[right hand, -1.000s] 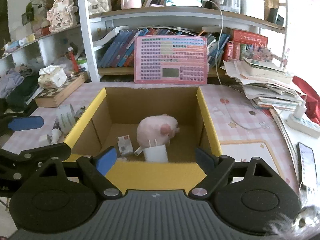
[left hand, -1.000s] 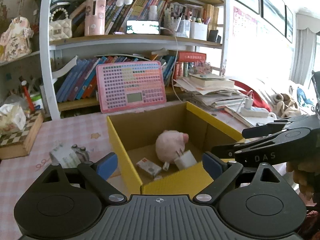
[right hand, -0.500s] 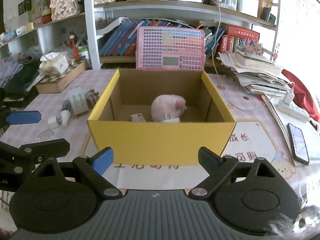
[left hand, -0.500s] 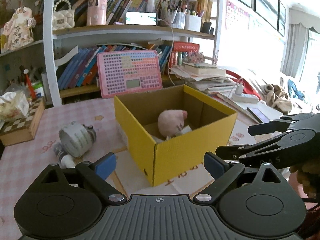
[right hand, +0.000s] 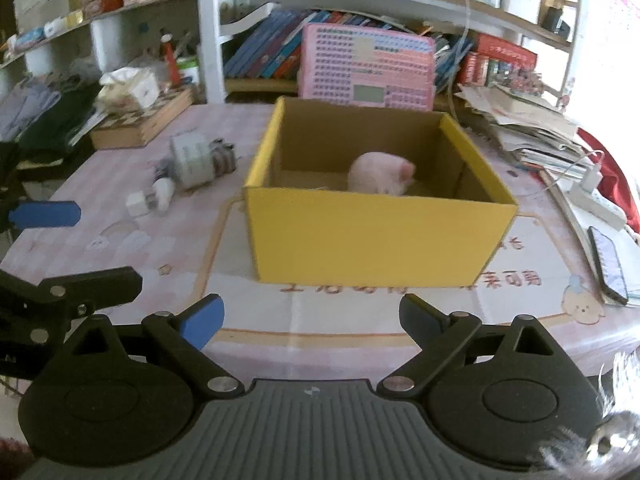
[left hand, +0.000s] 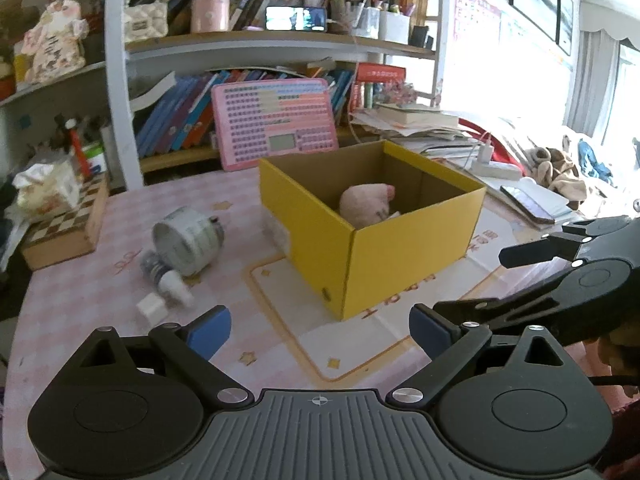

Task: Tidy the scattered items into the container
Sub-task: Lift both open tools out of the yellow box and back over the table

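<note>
So the yellow cardboard box [right hand: 376, 236] is parked on the pink checkered table [right hand: 120, 248], open side up, with its long axis running left to right in the right wrist view. In the left wrist view it's seen corner-on, one vertical edge pointed toward the camera. A pink plush toy [right hand: 380, 173] is seen lying inside, toward the back right of the floor, snout aimed right.

Left of the box, a few bits are still scattered on the table: a white tin [left hand: 186, 240] tipped on its side with its round end facing the camera, so its axis runs front to back-ish, a small white bottle [left hand: 174, 284] just in front of it, and a little white cube [left hand: 151, 307] beside that. How exactly the bottle points can't be made out, too blurry.

The left gripper [left hand: 320, 328] is held over the table in front of the box, pads wide apart, nothing between them. The right gripper [right hand: 310, 316] is likewise empty and its jaws are being opened wider.
</note>
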A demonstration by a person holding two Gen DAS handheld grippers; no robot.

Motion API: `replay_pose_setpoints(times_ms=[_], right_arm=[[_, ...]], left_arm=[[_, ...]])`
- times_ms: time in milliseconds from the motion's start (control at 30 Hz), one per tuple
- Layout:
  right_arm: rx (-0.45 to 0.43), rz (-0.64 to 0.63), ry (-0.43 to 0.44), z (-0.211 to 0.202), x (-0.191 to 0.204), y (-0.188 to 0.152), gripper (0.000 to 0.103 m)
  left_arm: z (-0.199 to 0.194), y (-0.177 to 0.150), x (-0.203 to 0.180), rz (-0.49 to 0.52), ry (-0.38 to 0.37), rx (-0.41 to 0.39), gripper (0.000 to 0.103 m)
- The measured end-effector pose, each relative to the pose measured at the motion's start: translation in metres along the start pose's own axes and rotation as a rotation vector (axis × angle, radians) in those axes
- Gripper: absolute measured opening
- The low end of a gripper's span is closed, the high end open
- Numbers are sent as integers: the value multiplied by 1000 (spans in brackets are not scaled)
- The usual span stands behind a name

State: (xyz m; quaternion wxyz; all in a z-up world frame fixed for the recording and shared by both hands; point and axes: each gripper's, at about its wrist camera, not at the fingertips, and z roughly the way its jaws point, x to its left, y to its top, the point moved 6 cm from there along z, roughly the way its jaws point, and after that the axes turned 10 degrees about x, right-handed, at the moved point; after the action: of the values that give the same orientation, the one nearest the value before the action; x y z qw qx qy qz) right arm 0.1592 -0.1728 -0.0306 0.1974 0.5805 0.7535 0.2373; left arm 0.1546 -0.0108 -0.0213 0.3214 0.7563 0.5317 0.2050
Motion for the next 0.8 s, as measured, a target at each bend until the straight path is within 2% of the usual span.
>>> replay_pose_setpoints(times_ms=[300, 533, 800], right_arm=[[23, -74, 45, 8, 52, -1, 96], [28, -157, 81, 13, 91, 5, 96], [25, -220, 105, 19, 112, 18, 96]], left_arm=[[-17, -24, 31, -36, 45, 14, 99], [-33, -37, 62, -111, 98, 4, 99], [-38, -42, 83, -176, 132, -1, 100]])
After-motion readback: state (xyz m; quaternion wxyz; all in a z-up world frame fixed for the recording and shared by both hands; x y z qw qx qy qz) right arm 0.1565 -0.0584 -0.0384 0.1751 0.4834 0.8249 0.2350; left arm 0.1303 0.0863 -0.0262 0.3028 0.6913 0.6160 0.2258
